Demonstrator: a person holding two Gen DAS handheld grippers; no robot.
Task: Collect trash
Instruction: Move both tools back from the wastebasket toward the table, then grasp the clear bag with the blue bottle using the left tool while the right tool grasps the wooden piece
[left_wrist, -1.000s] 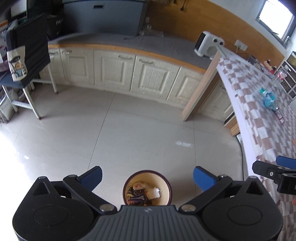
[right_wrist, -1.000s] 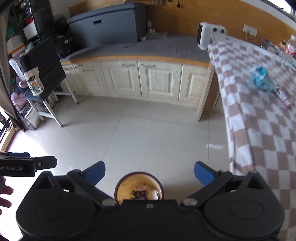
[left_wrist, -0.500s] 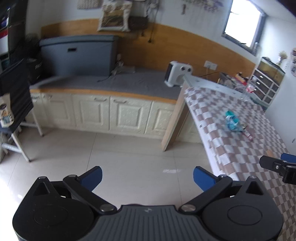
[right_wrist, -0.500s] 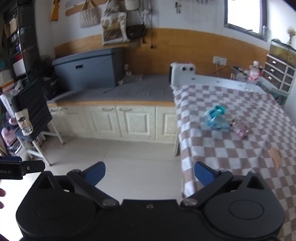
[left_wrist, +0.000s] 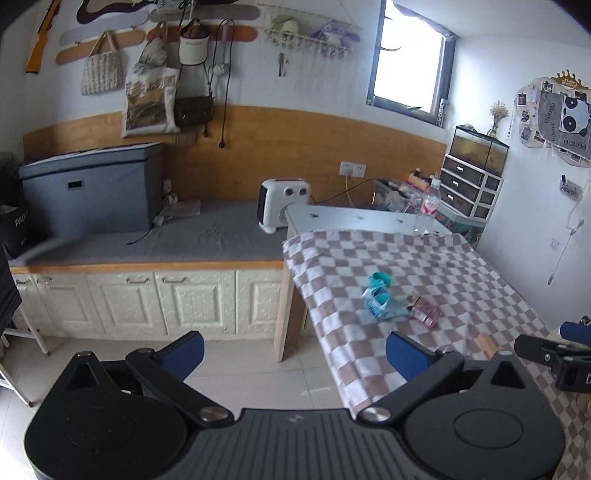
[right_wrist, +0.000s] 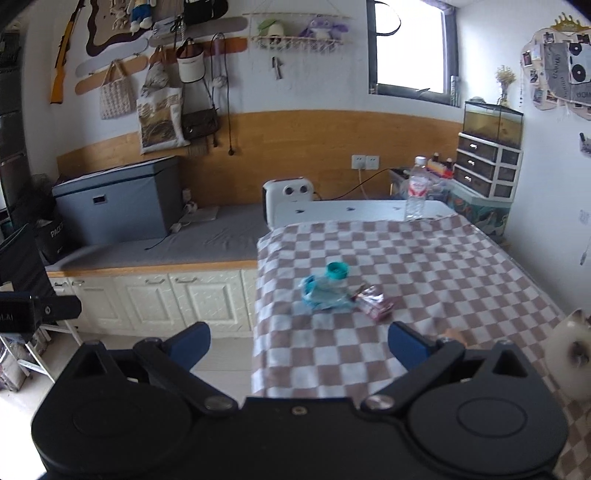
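Note:
A crushed clear bottle with a teal cap and blue label (right_wrist: 327, 291) lies on the checkered tablecloth (right_wrist: 424, 266), with a dark red wrapper (right_wrist: 375, 304) just right of it. Both also show in the left wrist view: the bottle (left_wrist: 380, 297) and the wrapper (left_wrist: 424, 314). A small tan scrap (left_wrist: 487, 343) lies nearer the table's front. My left gripper (left_wrist: 295, 350) is open and empty, over the floor left of the table. My right gripper (right_wrist: 299, 341) is open and empty, short of the bottle at the table's left edge.
An upright water bottle (right_wrist: 415, 194) stands at the table's far end. A white heater (right_wrist: 290, 195) and a grey box (right_wrist: 118, 201) sit on the counter. A white cat figurine (right_wrist: 570, 354) stands at the right. Tiled floor lies left of the table.
Both grippers have tilted up from the floor and the trash bowl toward the table. The bowl has left view. The bottle and wrapper now sit nearer the centre of both views.

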